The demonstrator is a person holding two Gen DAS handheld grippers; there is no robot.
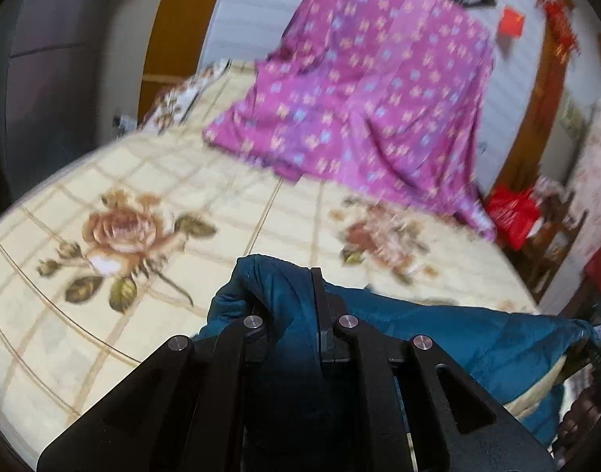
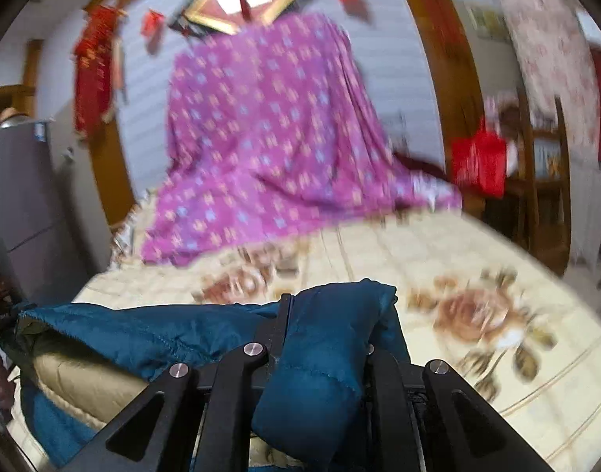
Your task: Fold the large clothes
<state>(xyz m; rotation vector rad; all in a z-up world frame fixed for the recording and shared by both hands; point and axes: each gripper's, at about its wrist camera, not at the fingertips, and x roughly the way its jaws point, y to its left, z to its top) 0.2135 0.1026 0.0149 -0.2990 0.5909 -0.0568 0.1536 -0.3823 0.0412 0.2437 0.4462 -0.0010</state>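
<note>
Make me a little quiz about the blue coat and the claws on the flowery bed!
1. True or false: both claws pinch the blue coat.
2. What hangs at the far end of the bed? A purple cloth, B green towel, C striped rug.
3. What colour is the coat's inside lining?

Key: 1 true, the left claw and the right claw are both shut on it. 2 A, the purple cloth. 3 Beige.

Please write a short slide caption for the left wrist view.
Left gripper shut on blue garment above floral bedspread, purple cloth behind.
</note>
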